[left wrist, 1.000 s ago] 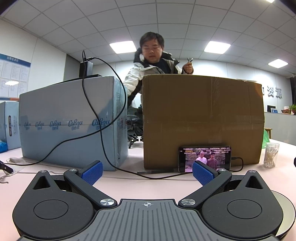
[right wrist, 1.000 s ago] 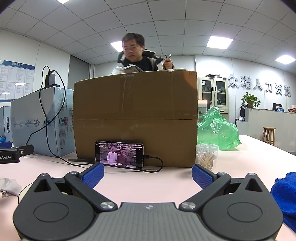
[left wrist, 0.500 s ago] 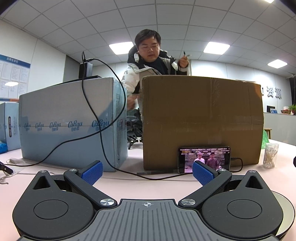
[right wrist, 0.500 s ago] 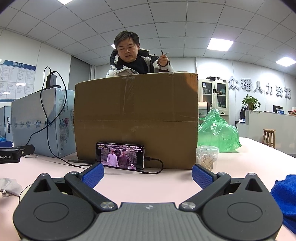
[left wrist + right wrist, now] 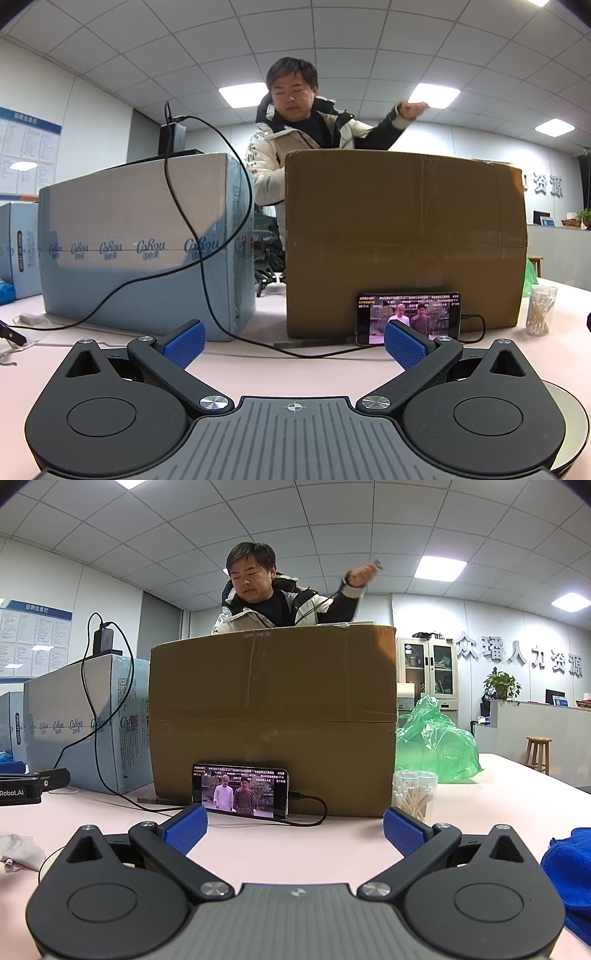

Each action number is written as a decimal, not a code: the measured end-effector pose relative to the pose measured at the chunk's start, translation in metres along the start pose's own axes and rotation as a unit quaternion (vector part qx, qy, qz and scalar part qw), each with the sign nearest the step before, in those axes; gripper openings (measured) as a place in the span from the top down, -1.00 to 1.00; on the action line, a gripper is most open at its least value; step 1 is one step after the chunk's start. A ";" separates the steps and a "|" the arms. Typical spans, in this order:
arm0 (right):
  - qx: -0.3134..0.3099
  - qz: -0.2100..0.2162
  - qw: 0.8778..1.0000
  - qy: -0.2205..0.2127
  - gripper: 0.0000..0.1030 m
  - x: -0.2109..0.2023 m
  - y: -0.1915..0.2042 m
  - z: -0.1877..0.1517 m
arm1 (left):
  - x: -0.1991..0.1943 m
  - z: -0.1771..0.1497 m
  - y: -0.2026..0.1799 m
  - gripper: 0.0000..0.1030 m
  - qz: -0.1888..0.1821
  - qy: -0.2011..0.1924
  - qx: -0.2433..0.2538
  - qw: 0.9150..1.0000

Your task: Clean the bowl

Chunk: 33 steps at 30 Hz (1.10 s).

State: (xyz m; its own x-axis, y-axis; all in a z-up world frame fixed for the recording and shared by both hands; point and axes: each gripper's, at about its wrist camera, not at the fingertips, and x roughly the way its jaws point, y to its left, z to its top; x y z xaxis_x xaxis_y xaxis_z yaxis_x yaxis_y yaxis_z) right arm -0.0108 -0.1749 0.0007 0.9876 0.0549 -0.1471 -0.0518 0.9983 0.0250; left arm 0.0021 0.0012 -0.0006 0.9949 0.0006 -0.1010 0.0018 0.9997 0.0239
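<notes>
Nothing has been started yet, it seems: both the left tongs and right tongs are held wide and empty above the desk, the bowl glimpsed only as a pale rim at the left view's lower right, a blue cloth lying unused.

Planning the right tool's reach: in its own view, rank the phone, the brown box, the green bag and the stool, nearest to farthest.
1. Phone, ahead, slightly left.
2. Brown box, directly behind the phone.
3. Green bag, right, beside the box.
4. Stool, far right, off the table.
</notes>
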 end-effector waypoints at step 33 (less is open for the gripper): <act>0.000 0.001 1.000 0.002 -1.00 0.000 0.000 0.000 | 0.002 0.000 0.001 -1.00 0.001 0.004 -0.002 1.000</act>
State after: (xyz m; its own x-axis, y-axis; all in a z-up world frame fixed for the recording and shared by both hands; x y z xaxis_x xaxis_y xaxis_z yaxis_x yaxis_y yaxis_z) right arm -0.0108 -0.1745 0.0004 0.9868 0.0571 -0.1513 -0.0539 0.9982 0.0254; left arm 0.0041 0.0025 -0.0011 0.9940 0.0028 -0.1093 -0.0007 0.9998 0.0193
